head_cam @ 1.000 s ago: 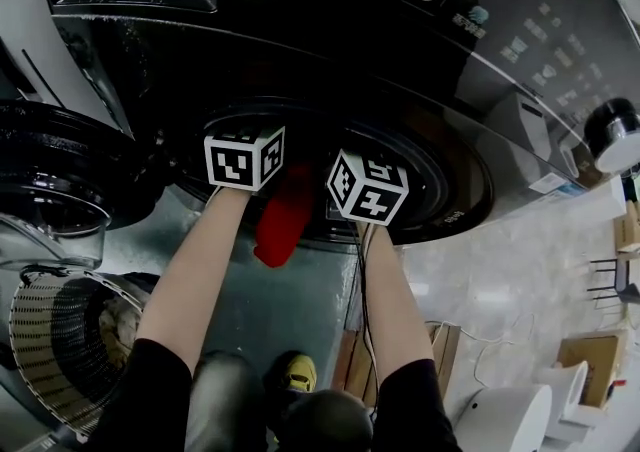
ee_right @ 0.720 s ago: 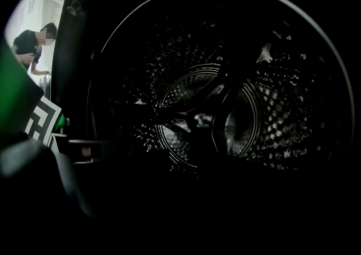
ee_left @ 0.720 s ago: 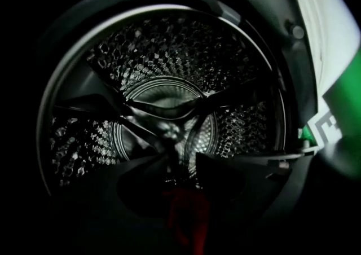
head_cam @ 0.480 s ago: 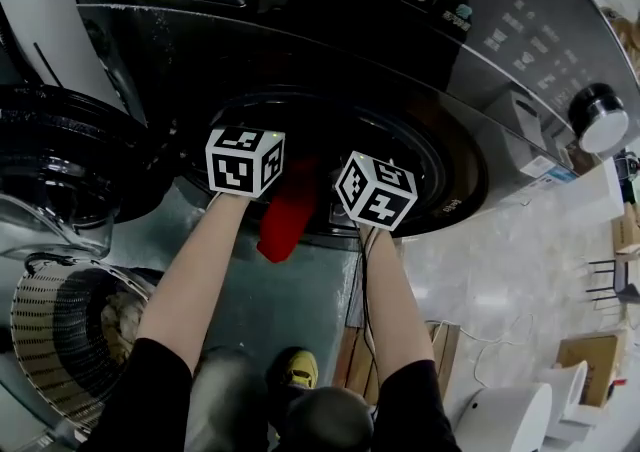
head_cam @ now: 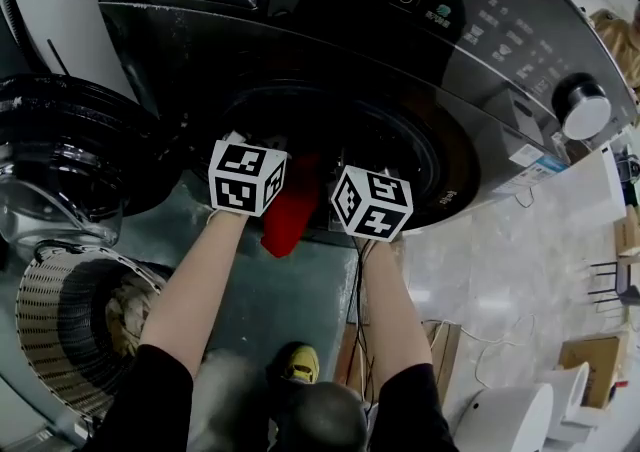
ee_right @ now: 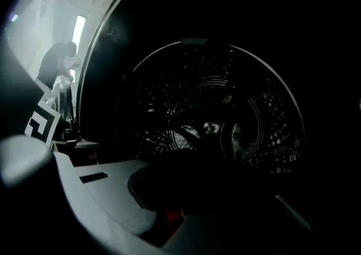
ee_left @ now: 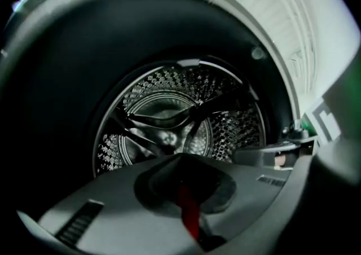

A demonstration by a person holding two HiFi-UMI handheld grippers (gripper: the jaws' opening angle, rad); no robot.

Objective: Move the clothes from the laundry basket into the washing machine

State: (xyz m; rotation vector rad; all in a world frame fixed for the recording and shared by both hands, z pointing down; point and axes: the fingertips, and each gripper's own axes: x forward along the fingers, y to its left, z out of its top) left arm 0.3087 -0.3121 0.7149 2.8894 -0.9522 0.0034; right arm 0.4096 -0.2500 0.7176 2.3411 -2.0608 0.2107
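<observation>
At the mouth of the washing machine (head_cam: 430, 60), the left gripper (ee_left: 188, 189) and the right gripper (ee_right: 175, 210) sit side by side and point about level into the drum (ee_left: 169, 127). Both pairs of jaws have just been closing and now stand together. A strip of the red garment (head_cam: 290, 212) is pinched in the left pair, and a smaller patch of red shows low in the seam of the right pair. In the head view most of that garment hangs between the two grippers, down over the lower lip of the opening and outside the machine. To my eye the step in hand is the feed-in, and it is only partly done. Doing it well likely means raising both grippers together so the dangling tail clears the lip, then pushing well past the dark door seal before either pair opens. If the cloth is let go at the threshold, it would probably slide back out or lie draped across the seal. Keeping the two hands level with each other should stop the cloth twisting. The laundry basket (head_cam: 45, 305), low at the person's left beside the open door (head_cam: 60, 165), appears to hold more pale cloth, so further trips look likely.
</observation>
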